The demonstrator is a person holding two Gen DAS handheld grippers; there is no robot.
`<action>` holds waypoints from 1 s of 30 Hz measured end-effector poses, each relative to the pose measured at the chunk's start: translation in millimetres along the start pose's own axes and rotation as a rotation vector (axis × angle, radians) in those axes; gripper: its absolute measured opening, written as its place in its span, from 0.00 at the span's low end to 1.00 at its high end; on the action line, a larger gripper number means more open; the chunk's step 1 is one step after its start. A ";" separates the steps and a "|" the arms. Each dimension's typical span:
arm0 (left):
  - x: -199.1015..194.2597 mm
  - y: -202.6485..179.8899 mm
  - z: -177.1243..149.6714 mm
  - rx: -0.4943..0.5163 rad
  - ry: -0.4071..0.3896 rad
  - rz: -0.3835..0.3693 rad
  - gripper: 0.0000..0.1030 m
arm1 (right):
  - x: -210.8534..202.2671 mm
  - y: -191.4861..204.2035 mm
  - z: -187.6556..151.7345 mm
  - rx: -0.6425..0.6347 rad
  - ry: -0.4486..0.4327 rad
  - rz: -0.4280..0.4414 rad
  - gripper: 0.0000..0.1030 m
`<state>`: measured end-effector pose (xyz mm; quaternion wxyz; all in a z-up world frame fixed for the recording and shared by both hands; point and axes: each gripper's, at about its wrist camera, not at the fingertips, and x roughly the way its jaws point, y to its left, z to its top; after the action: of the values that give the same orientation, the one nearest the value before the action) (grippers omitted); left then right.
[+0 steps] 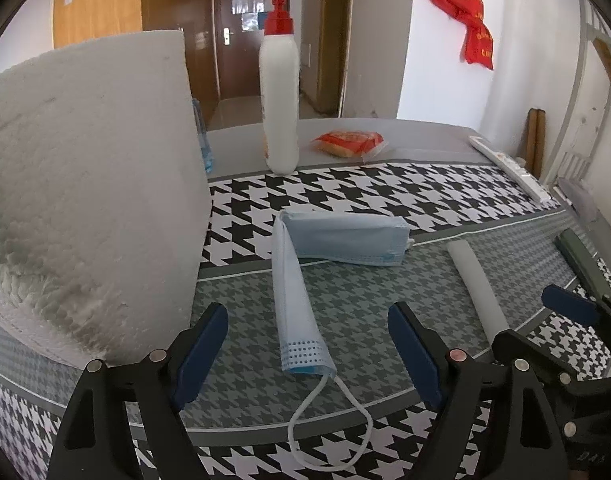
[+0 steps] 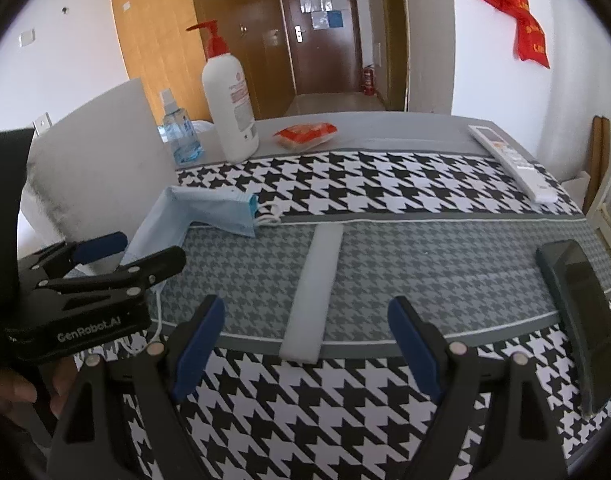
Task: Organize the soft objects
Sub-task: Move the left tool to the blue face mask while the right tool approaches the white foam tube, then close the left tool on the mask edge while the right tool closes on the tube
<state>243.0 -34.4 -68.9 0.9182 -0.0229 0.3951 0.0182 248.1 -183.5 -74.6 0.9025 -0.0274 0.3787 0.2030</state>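
Masks, two pale blue ones, lie on the houndstooth tablecloth (image 1: 385,188). In the left wrist view one face mask (image 1: 297,300) runs lengthwise from the centre toward 6 o'clock, its white ear loop (image 1: 329,428) trailing at the near end; a second mask (image 1: 345,240) lies crosswise at its far end, the two touching in an L shape. The left gripper (image 1: 307,352) hangs just above the near end of the lengthwise mask, its blue-padded jaws spread wide on either side and holding nothing. At 9 o'clock a fluffy white cushion (image 1: 85,180) stands close by. A pump bottle (image 1: 279,92) with a red head stands at 12 o'clock, a red snack packet (image 1: 349,142) just beside it.

In the right wrist view the right gripper (image 2: 305,344) is likewise spread and empty, poised over the near end of a white foam strip (image 2: 315,292) that lies flat on the grey band of the cloth. A dark phone (image 2: 581,320) rests at 3 o'clock, a white remote (image 2: 509,162) at 1 o'clock, a spray bottle (image 2: 179,128) at 10 o'clock.
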 end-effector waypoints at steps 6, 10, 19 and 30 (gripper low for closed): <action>7.2 1.1 -0.8 -0.008 0.030 -0.013 0.68 | 4.8 2.3 -1.3 -0.021 0.013 -0.029 0.84; 11.3 -0.3 -2.2 -0.004 0.052 -0.026 0.57 | 6.1 4.5 -2.5 -0.038 0.019 -0.032 0.80; 14.6 1.7 -5.2 -0.012 0.058 0.000 0.34 | 13.4 1.2 -3.8 -0.025 0.062 -0.040 0.57; 13.6 2.7 -5.1 -0.017 0.054 -0.034 0.07 | 23.0 6.1 -4.6 -0.036 0.100 -0.072 0.49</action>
<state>248.6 -31.8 -82.4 0.9072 -0.0380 0.4189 0.0053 257.1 -170.9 -93.2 0.8886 -0.0672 0.4185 0.1753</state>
